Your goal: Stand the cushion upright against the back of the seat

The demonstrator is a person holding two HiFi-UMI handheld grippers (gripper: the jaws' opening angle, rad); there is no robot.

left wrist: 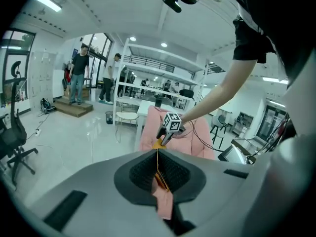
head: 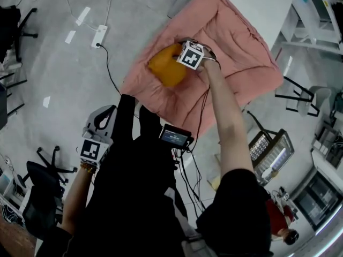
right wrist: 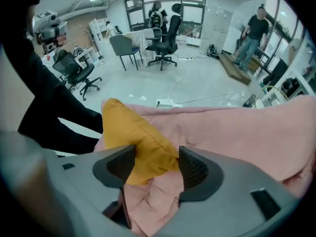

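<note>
A yellow-orange cushion lies on the near left part of a pink quilted seat. My right gripper points steeply down over it, jaws open wide. In the right gripper view a corner of the cushion sits between the open pads of the right gripper, with the pink seat behind and below. My left gripper hangs low at the left, away from the seat, shut with nothing in it. The left gripper view shows its closed jaws facing the seat and cushion.
A white power strip and its black cable lie on the grey floor left of the seat. Office chairs stand at the lower left. A metal rack is on the right. People stand far off.
</note>
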